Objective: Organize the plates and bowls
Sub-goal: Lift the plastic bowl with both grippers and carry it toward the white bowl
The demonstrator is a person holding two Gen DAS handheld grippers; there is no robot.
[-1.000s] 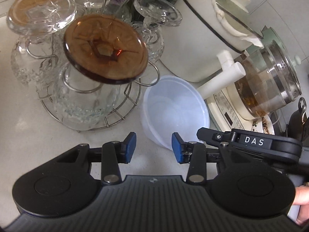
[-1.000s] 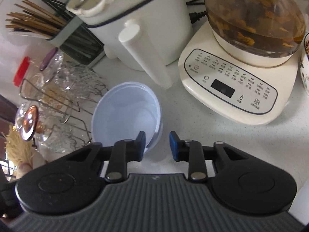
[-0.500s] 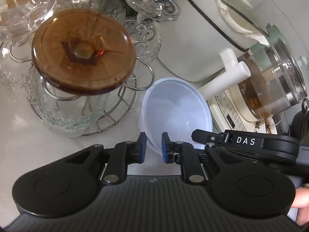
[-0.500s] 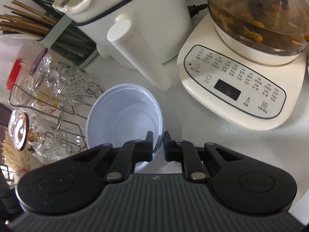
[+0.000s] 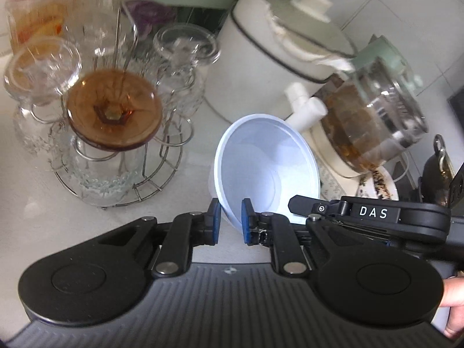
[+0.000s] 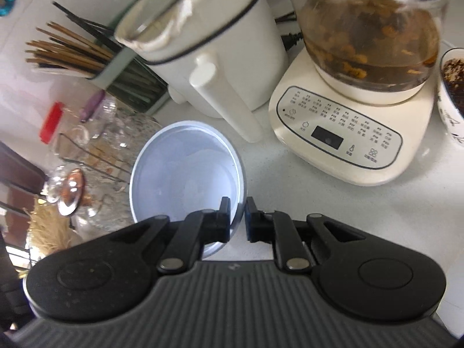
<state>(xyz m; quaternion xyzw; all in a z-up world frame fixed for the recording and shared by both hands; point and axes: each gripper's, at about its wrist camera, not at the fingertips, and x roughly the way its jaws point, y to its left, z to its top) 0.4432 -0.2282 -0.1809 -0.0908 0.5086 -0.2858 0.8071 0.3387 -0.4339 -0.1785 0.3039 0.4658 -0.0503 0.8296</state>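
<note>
While both claws pinch its rim, the white bowl (image 5: 266, 168) sits empty beside the tea-filled kettle (image 6: 368, 29).

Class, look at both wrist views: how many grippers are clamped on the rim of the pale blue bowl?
2. The left gripper pinches the pale blue bowl at its near rim; the right gripper pinches the rim on the bowl's right side. No other gripper is visible.

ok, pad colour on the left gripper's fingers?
Blue pads on black fingers, clearest in the left wrist view, pinching the white bowl rim.
</note>
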